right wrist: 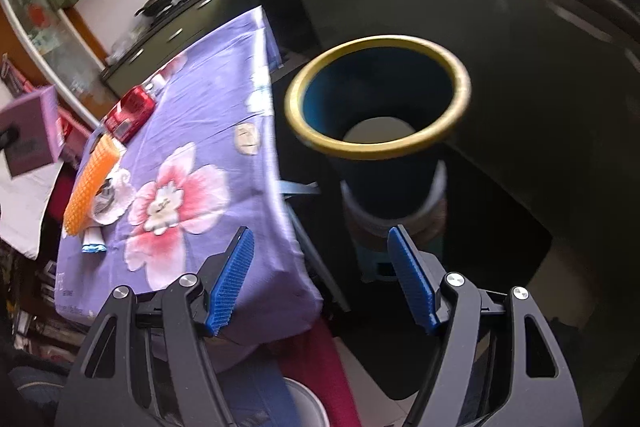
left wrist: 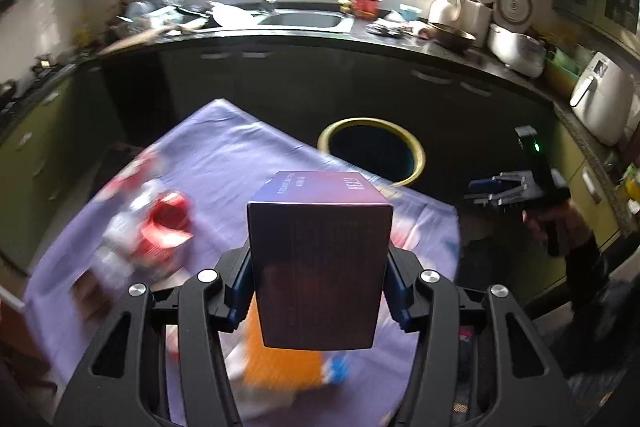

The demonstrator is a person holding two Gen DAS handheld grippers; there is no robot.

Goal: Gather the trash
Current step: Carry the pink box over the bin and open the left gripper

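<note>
Left gripper (left wrist: 320, 283): jaws about half apart, blue pads pressed on the two side faces of the box, which is carried clear of the table.
Box (left wrist: 318, 259): small purple carton, flat faces, sharp corners, matte print; in the right wrist view it shows at the far left (right wrist: 30, 131).
Handling, judged: light and probably hollow; stiff along its edges, but the walls would dent under a hard squeeze. Flat opposite faces are the best hold, as taken here.
Right gripper (right wrist: 320, 279): ribbed blue pads wide apart, nothing between them; it hangs off the table corner, pointed toward the bin.
Table (right wrist: 224, 75): covered in a soft lilac cloth with pink flowers, lightly creased.
Remaining trash: an orange dimpled pack (right wrist: 90, 183), a crumpled white wrapper (right wrist: 106, 201) and a glossy red pack (right wrist: 130, 113); all look thin and pliable.
Bin (right wrist: 378, 95): round, dark blue wall, yellow rim, open top, standing just beyond the table edge; a pale disc shows at its bottom.
Counter (left wrist: 400, 39): dark, glossy, cluttered with kitchenware, under a bright window.
</note>
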